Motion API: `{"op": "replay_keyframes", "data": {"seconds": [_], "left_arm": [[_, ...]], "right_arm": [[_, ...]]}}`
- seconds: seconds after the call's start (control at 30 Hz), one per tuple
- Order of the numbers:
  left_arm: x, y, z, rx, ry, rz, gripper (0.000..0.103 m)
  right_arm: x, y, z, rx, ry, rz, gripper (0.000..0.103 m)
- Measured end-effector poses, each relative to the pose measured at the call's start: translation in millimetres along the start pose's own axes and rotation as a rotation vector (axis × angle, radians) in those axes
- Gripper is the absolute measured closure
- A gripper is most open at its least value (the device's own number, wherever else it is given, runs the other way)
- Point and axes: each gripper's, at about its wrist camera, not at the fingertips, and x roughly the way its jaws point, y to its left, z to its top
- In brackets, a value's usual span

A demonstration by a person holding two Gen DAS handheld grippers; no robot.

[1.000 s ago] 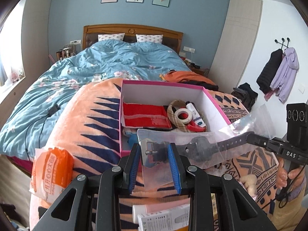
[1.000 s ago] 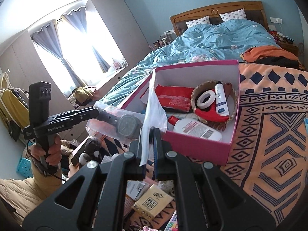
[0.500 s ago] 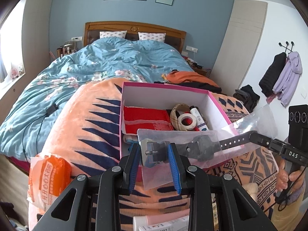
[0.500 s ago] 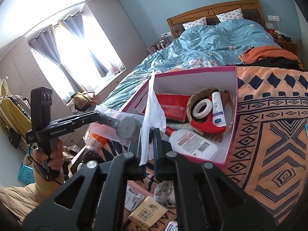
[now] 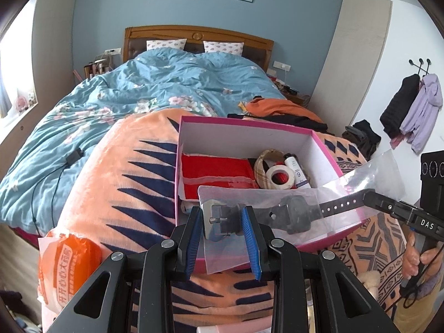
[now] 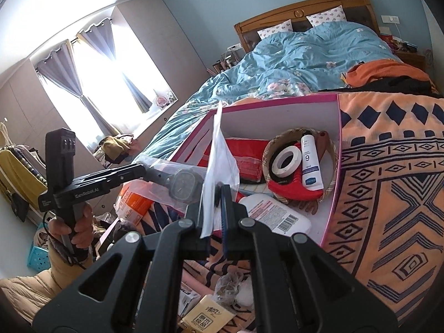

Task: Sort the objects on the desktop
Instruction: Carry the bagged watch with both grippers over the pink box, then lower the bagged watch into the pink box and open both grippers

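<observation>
A grey wristwatch (image 5: pixel 294 213) sits inside a clear plastic bag (image 5: pixel 358 177), stretched between both grippers. My left gripper (image 5: pixel 220 216) is shut on the buckle end through the bag. Seen from the left wrist, the right gripper (image 5: pixel 369 194) pinches the bag's far end by the strap tip. In the right wrist view my right gripper (image 6: pixel 213 194) is shut on the bag's edge (image 6: pixel 222 161), with the watch (image 6: pixel 184 184) and the left gripper (image 6: pixel 141 169) to its left. The bagged watch hangs over the near edge of the pink box (image 5: pixel 244 122).
The box holds a red pouch (image 5: pixel 216 172), a tape roll (image 5: pixel 280 176), a white tube (image 5: pixel 297 169) and a white bottle (image 6: pixel 274 216). It rests on an orange patterned blanket (image 6: pixel 388 166). An orange packet (image 5: pixel 69 266) lies left; a tissue pack (image 6: pixel 208 316) and clutter lie below.
Both grippers have carried the bagged watch forward, and it now overlaps the pink box's near edge more. Neither grip has changed.
</observation>
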Motion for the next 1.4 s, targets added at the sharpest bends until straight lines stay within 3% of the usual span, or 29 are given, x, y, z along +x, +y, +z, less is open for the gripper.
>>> {"op": "replay_keyframes", "data": {"seconds": [1.1, 1.4], "left_arm": [[36.6, 4.6, -0.7, 0.036, 0.047, 0.076, 0.074], [44.8, -5.5, -4.7, 0.065, 0.071, 0.073, 0.074]], "right_arm": [[32.3, -12.5, -4.3, 0.044, 0.062, -0.002, 0.096], [36.7, -24.2, -9.4, 0.045, 0.098, -0.064, 0.096]]}}
